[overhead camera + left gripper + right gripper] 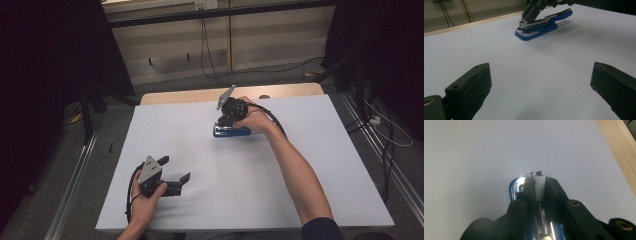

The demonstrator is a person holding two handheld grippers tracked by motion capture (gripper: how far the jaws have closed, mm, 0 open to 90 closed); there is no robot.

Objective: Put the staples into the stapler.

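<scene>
Overhead, right gripper point(225, 119) clamping stapler point(231, 131)

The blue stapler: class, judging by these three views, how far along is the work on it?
Done: the right gripper has reached the blue stapler and its jaws are shut on the metal staple strip at the front end. In hand: the stapler's top arm stands raised while its base rests on the white table. Left: whatever follows with the strip, probably seating it and closing the top. The left gripper waits open, apart from it.

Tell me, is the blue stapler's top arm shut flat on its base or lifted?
Lifted. The stapler sits on the white table with its top arm angled up from the base, and the right gripper is clamped on its metal staple rail.
</scene>
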